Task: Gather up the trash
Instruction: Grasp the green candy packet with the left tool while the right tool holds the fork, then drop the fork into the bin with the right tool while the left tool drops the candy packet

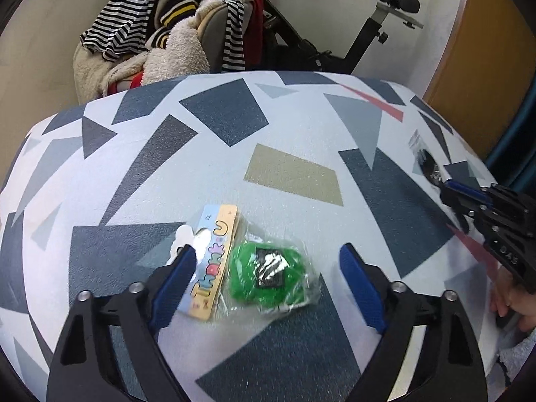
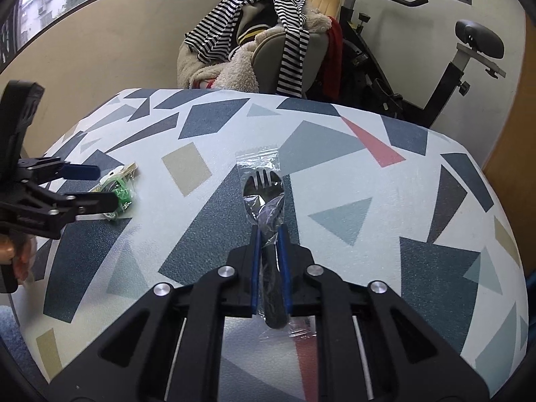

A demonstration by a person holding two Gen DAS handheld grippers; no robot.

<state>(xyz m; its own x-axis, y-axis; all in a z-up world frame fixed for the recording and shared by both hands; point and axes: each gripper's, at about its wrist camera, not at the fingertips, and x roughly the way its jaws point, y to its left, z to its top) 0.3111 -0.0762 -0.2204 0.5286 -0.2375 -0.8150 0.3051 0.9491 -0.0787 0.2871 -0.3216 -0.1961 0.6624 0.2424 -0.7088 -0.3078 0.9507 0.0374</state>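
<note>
Crinkly clear-plastic packet w/ green pad (image 1: 268, 273): light, slippery, grab midbody; left tool (image 1: 268, 279) apart, right tool (image 2: 270, 234) clamped on wrapped black plastic spork (image 2: 264, 197).

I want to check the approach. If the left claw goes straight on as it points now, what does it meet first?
Most likely the green packet in clear wrap, which lies between the open fingers of the left claw, with the "Thank U" card beside it near one finger. Depth is unclear; beneath them is the patterned table.

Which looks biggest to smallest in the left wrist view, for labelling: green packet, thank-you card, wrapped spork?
1. Green packet and thank-you card: look alike, so unranked.
2. Wrapped spork: smallest, though it lies farther off.
</note>
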